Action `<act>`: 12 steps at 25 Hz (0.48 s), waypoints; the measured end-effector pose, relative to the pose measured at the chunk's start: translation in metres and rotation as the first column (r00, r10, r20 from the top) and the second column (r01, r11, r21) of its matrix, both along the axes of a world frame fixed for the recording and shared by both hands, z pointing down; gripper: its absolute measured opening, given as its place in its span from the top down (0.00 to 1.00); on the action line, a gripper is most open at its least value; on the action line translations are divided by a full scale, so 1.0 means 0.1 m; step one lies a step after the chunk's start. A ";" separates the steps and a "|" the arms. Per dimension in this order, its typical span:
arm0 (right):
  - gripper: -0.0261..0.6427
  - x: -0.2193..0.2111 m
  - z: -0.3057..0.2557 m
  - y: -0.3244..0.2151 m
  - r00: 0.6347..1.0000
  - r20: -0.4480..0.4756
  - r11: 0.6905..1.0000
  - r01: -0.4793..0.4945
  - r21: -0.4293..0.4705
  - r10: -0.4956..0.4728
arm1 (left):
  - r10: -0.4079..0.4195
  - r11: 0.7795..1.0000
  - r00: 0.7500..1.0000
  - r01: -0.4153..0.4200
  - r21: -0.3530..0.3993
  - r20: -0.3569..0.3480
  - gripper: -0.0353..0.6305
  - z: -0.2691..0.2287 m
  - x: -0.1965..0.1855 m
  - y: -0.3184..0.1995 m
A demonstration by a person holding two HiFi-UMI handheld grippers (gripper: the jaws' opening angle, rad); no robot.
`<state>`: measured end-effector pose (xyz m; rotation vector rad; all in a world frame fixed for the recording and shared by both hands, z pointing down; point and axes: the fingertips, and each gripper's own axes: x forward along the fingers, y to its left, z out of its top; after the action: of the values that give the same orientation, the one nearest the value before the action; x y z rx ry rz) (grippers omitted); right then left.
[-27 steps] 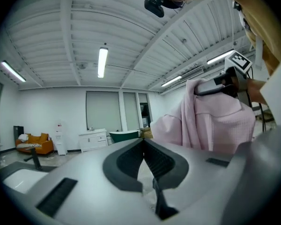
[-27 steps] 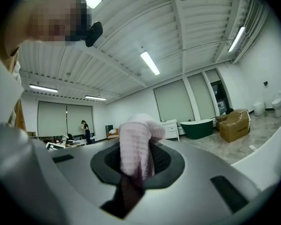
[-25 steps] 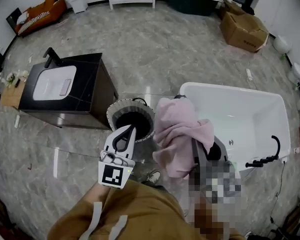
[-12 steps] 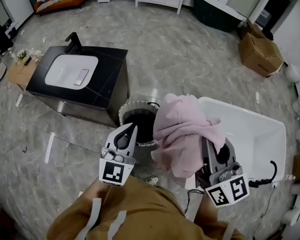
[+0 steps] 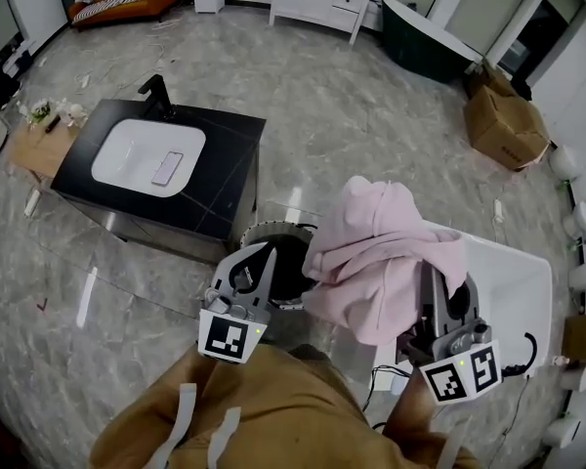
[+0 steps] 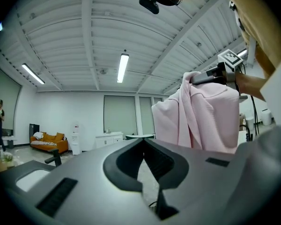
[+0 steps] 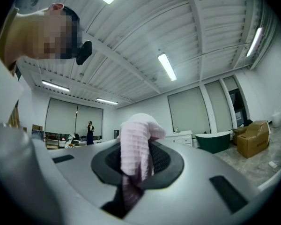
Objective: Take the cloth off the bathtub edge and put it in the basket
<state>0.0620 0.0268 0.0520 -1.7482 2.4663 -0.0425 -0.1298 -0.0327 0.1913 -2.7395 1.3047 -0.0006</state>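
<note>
Cloth, pink, hangs bunched from right tool, jaws clamped on a fold of it, right of frame centre, just right of round basket and over white bathtub; left tool closed, empty.

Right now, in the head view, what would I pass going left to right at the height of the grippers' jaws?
black sink cabinet → basket → pink cloth → white bathtub
</note>
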 end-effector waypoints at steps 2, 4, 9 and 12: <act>0.87 -0.08 -0.05 -0.12 1.000 0.001 1.000 0.003 0.009 -0.003 | 0.000 1.000 1.000 0.000 -0.008 0.001 0.94 0.03 -0.07 -0.11; 0.87 -0.10 -0.06 -0.13 1.000 0.001 1.000 0.020 0.011 -0.020 | 0.003 1.000 1.000 -0.003 -0.006 0.013 0.94 0.05 -0.03 -0.09; 0.87 -0.06 -0.04 -0.28 0.996 0.014 0.996 0.086 0.009 -0.086 | -0.030 0.999 0.999 0.030 -0.010 0.024 0.94 0.00 0.11 -0.15; 0.87 -0.08 0.03 -0.41 0.993 -0.004 0.993 0.114 -0.017 -0.114 | -0.045 0.999 0.998 0.045 0.000 0.044 0.94 -0.05 0.17 -0.18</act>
<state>0.0541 -0.0138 0.0554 -1.6138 2.5737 -0.0694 -0.1132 -0.0504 0.1862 -2.6934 1.3552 -0.0654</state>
